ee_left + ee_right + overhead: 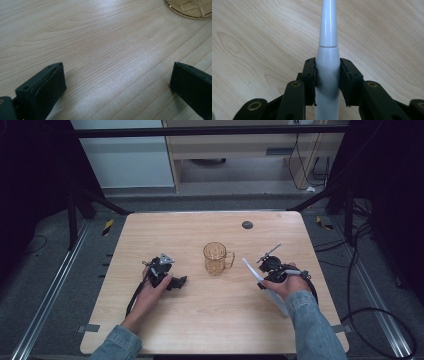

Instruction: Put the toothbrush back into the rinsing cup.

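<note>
Right gripper [327,82] clamped on white toothbrush [328,30], tip toward amber mug [217,258] mid-table, likely bound for it. Left gripper [117,82] wide apart, empty, low beside mug, likely ready to steady it.

Left forearm [131,312]: enters from bottom left in a denim sleeve, angled up and inward.
Left hand [152,287]: wrapped round the tool's body, low over the table.
Left gripper [117,80]: jaws spread wide apart, nothing between them, pointing right in the high view.
Right forearm [307,320]: denim-sleeved, rising from bottom right, leaning inward.
Right hand [286,284]: closed over the tool from behind.
Right gripper [327,75]: jaws clamped on both sides of a white handle [327,62], which runs forward between them.
</note>
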